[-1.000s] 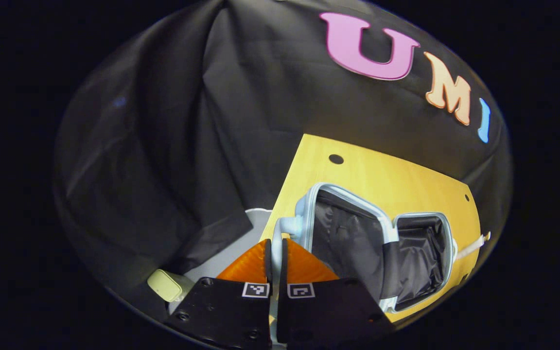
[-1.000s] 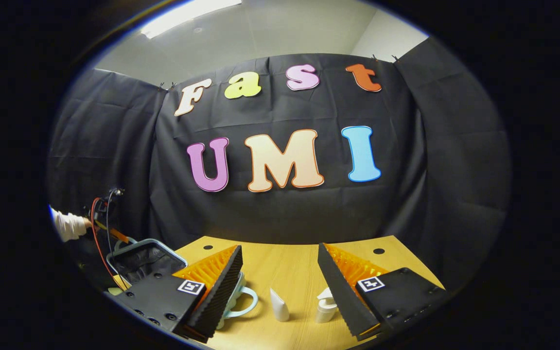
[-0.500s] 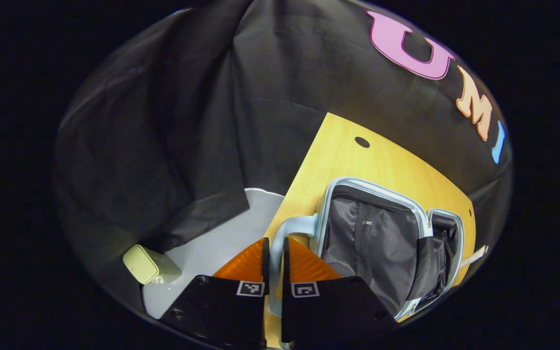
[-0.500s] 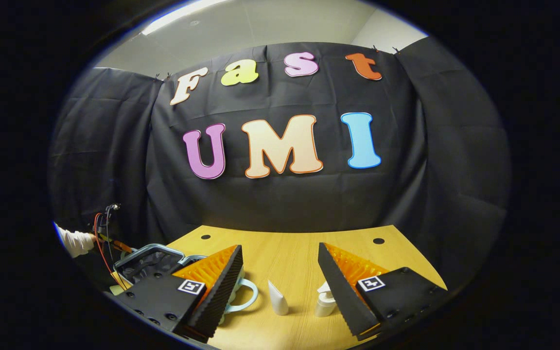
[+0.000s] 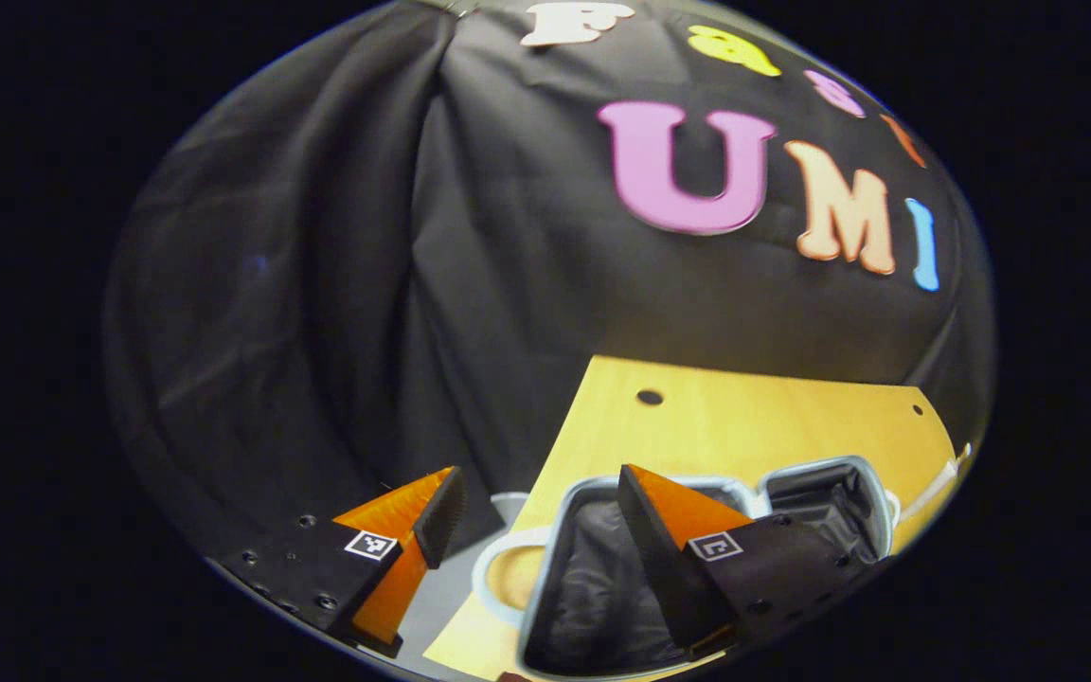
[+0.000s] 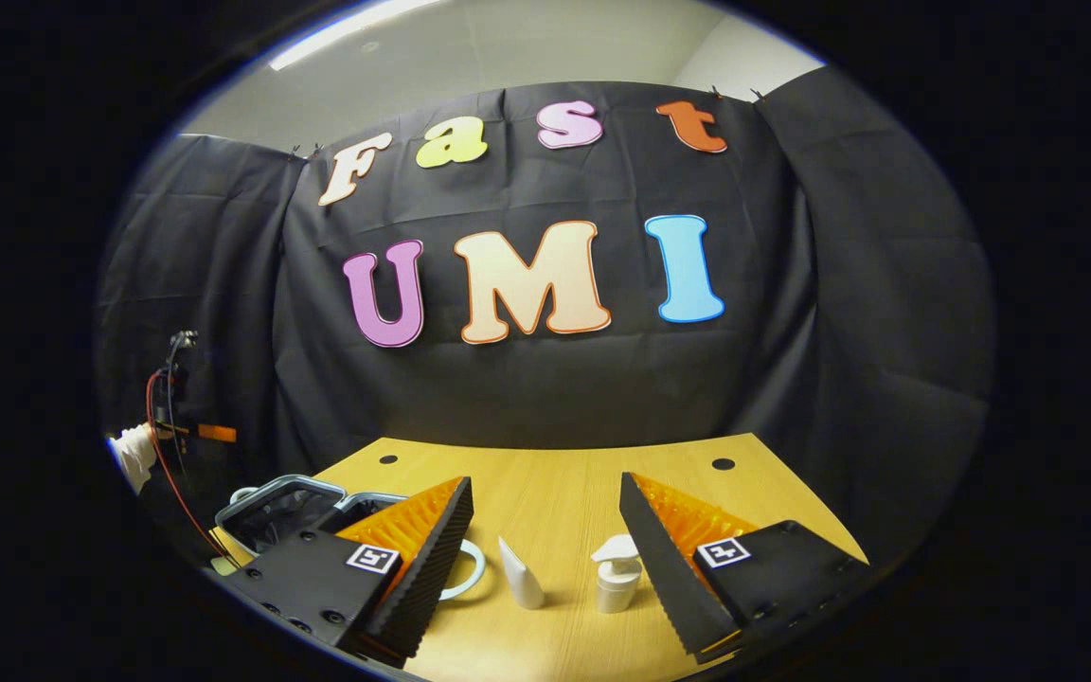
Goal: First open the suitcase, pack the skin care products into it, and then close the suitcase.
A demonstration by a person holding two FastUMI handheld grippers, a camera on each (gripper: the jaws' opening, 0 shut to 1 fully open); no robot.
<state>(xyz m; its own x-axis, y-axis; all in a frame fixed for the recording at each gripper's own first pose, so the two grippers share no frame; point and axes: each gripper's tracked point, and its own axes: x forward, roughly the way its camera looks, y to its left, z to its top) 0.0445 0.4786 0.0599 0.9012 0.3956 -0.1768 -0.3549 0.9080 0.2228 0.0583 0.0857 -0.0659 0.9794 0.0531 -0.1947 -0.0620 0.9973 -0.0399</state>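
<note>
Now both claws gape; suitcase (image 5: 792,493) lies open.

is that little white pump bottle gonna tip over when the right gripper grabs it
Possibly. The pump bottle stands upright on the table, with a wide pump head over a short body, so a high push could topple it. It looks small and probably light, so it may slide. The right gripper is open; closing low on the body seems safer.

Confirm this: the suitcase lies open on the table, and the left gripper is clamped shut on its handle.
Wrong on the grip: in the left gripper view the left gripper is open, its fingers apart above the handle. The suitcase does lie open on the table.
</note>
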